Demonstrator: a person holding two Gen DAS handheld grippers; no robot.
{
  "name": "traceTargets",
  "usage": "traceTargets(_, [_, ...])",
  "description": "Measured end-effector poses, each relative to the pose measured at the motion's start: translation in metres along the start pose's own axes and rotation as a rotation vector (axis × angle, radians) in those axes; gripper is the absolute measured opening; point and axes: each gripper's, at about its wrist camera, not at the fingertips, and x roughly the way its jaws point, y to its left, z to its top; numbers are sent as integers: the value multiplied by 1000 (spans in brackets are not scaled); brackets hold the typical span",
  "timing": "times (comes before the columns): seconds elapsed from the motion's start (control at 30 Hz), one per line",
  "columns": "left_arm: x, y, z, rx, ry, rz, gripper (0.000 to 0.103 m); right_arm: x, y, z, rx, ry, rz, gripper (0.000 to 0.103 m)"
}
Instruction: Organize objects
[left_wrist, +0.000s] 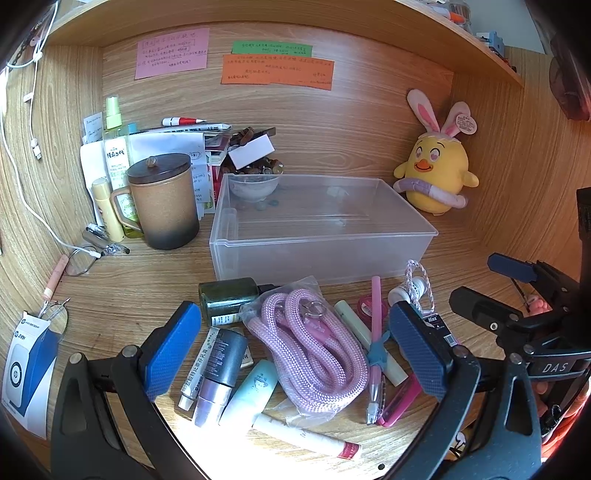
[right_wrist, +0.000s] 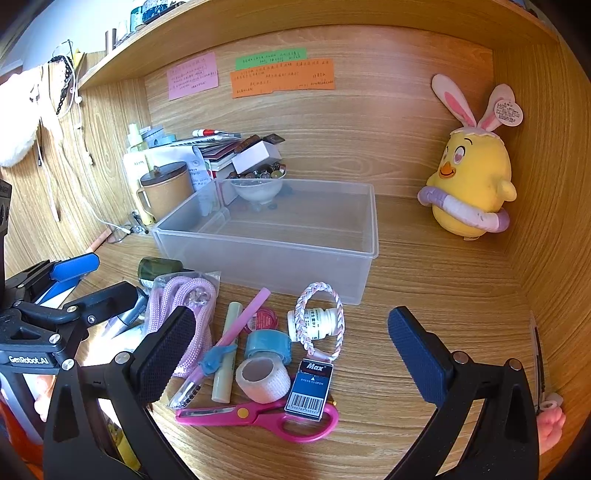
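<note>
A clear plastic bin (left_wrist: 325, 229) (right_wrist: 266, 236) stands empty in the middle of the desk. A heap of small items lies in front of it. The heap holds a bagged pink rope (left_wrist: 310, 350) (right_wrist: 184, 302), pink scissors (right_wrist: 258, 415), a Max staple box (right_wrist: 310, 387), a white tape roll (right_wrist: 262, 380), a blue tape roll (right_wrist: 267, 343), a white bottle (right_wrist: 317, 323) ringed by a braided cord, a pink pen (left_wrist: 376, 314) and several tubes (left_wrist: 255, 387). My left gripper (left_wrist: 295, 350) hovers open over the rope. My right gripper (right_wrist: 291, 354) hovers open over the tape rolls, touching nothing.
A lidded brown mug (left_wrist: 162, 203), bottles, stacked books and a bowl of beads (left_wrist: 255, 184) crowd the back left. A yellow plush chick (right_wrist: 469, 184) stands at the back right. A blue-and-white box (left_wrist: 29, 369) lies at the left, and a shelf overhangs above.
</note>
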Motion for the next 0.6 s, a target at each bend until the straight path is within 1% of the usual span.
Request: traceTargets(0.6, [0, -2, 0, 1, 1, -1, 103, -3, -2, 1, 6, -2, 11, 103])
